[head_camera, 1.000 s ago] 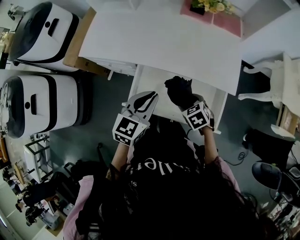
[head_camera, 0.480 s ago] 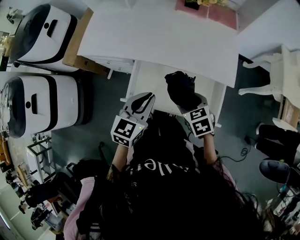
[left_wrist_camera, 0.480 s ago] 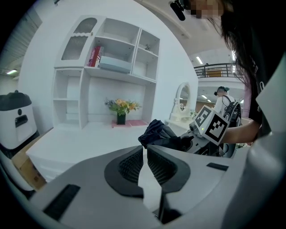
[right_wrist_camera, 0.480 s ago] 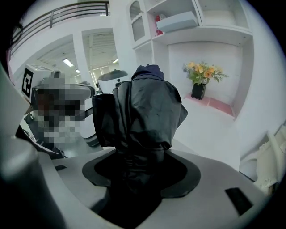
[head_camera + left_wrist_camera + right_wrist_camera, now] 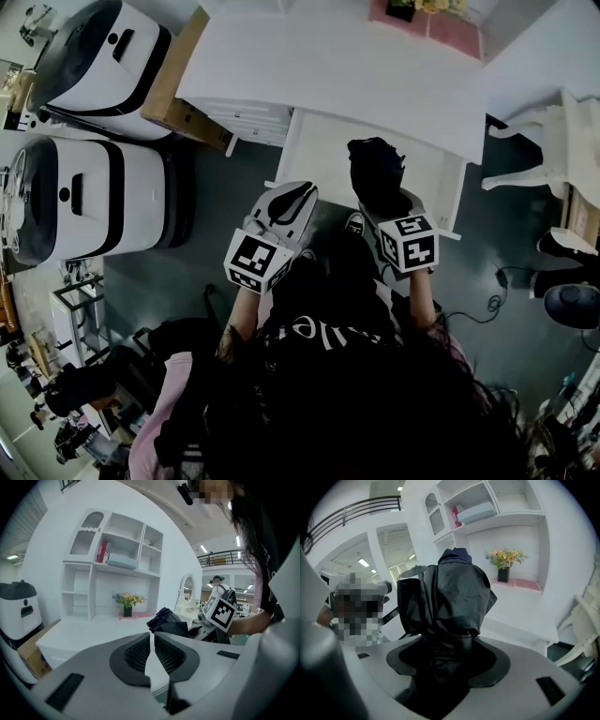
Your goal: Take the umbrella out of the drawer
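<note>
Since 0.5 s ago my R hand-held gripper (image 5: 446,665) has drawn the umbrella (image 5: 375,171) a touch back from the bench edge, toward me. The L hand-held gripper (image 5: 152,641) has hardly shifted.

R is clenched on the umbrella: black folded fabric is bunched btw the jaws, w/ the rest of the bundle sticking up past them. The umbrella sits over the open drawer (image 5: 319,155), approx its middle-right part. In the left gripper view it tops the bench (image 5: 328,66) surface, so it's lifted up out of the drawer.

L is closed on nothing, w/ only a thin slit btw the jaws. It's held just left of the umbrella, over the drawer's front-left corner.

Around the drawer:
- Behind: the bench top overhangs the drawer's back edge, just beyond the umbrella, and is the closest thing in the way. Further back on the bench are a flower pot (image 5: 504,569) on a pink mat (image 5: 520,584), w/ a shelf unit (image 5: 117,550) rising behind them.
- Left: a cardboard box (image 5: 183,89) against the bench side. Past it on the floor are a white machine w/ black band (image 5: 94,56) and a second machine (image 5: 89,197).
- Right: a white chair (image 5: 553,155), well apart from the drawer.
- Front-right: a cable (image 5: 487,305) on the floor.
</note>
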A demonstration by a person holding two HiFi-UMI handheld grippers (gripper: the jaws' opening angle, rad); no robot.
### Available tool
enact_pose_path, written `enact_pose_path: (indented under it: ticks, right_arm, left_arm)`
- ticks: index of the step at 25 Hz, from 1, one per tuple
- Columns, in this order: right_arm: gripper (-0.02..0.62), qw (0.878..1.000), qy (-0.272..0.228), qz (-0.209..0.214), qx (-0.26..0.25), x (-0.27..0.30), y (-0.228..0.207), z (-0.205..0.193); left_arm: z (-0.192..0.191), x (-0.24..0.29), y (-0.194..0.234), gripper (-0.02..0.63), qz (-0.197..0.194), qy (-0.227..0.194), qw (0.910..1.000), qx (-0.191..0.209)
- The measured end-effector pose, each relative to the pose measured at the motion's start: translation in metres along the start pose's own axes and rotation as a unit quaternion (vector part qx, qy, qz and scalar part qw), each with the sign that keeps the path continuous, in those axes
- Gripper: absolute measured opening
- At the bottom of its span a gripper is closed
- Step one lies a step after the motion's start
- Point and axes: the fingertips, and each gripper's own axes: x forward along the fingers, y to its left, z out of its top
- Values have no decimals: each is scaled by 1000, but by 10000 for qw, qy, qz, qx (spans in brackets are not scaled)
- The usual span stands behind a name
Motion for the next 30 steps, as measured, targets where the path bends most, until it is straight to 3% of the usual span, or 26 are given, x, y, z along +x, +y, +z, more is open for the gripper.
enact_pose_path:
  ticks: [5, 15, 21, 30]
  right_arm:
    - [281, 9994, -102, -263, 223, -11, 50, -17]
    - [281, 9950, -376, -616, 693, -48, 133, -57]
    - [281, 9940, -431, -718, 706, -71, 150, -75]
    - [281, 9938, -456, -654, 777, -111, 145, -107]
  left_arm:
    - [-17, -64, 4, 28, 33, 101, 9998, 148]
    - [-51, -149, -17, 28, -396, -36, 9992, 105]
    - [-64, -160, -43, 28, -637, -81, 9979, 72]
    - [-54, -156, -97, 28, -725, -159, 9971, 187]
